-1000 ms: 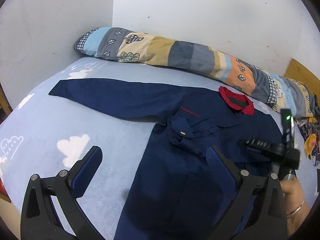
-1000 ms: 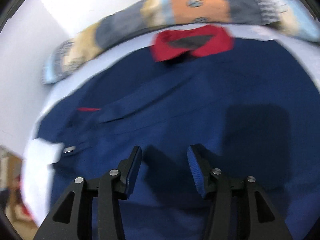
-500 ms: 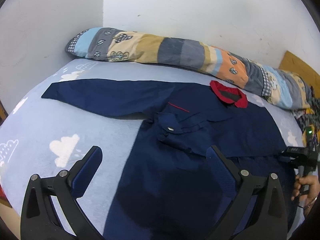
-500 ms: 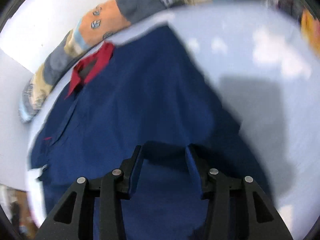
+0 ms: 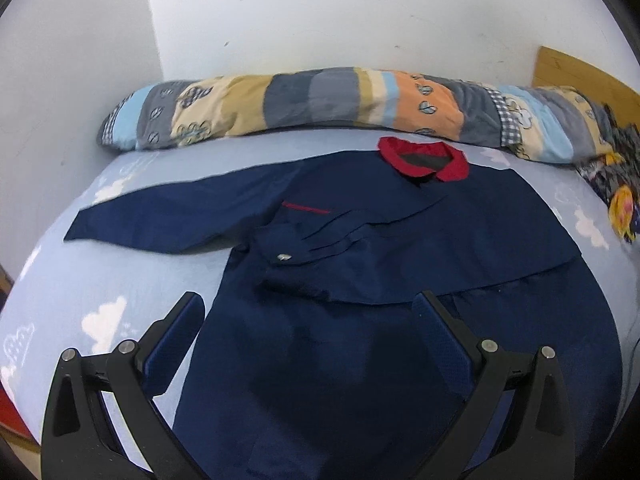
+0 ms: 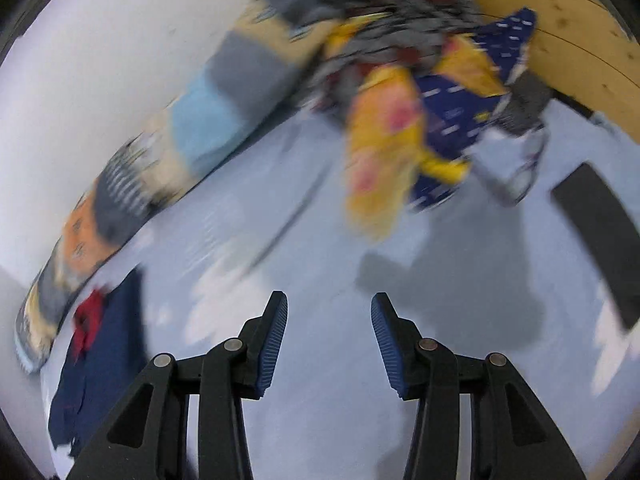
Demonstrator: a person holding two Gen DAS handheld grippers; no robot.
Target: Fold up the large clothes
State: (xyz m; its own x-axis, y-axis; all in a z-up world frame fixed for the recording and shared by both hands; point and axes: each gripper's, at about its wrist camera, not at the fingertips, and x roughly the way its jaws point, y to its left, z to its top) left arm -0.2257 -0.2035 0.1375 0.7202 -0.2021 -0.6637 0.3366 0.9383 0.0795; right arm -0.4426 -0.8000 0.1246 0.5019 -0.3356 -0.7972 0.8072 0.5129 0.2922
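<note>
Left gripper [image 5: 308, 320]: black two-finger claw with blue pads, jaws spread wide and empty, poised over the lower body of the garment.

Right gripper [image 6: 329, 338]: black claw with ribbed blue pads, jaws parted with nothing between them, above bare sheet; this view is motion-blurred.

Navy long-sleeved work jacket [image 5: 360, 280]: lies flat, front up, on the bed. In the left wrist view it fills the centre; one sleeve is folded across the chest, its cuff ending near the middle, and the other sleeve runs out flat toward 9 o'clock. In the right wrist view only a strip of it [image 6: 96, 360] shows, at 8 o'clock.

Red collar [image 5: 424, 158]: at the top of the jacket, 12 to 1 o'clock from the left claw, close to the bolster.

Red chest trim [image 5: 306, 209]: short thin stripe above the folded cuff.

Metal snap [image 5: 283, 257]: on the folded cuff.

Light-blue bed sheet with white cloud print [image 5: 100, 304]: lies under the jacket.

Long patchwork bolster in blue, grey, beige and orange [image 5: 320, 100]: along the white wall [image 5: 360, 12] at 12 o'clock.

Heap of patterned yellow, navy and grey clothes [image 6: 412, 92]: at 12 o'clock from the right claw, against a wooden headboard [image 6: 560, 12].

Flat black object [image 6: 600, 232]: at 2 o'clock on the sheet; identity unclear.

Writing: none legible.
</note>
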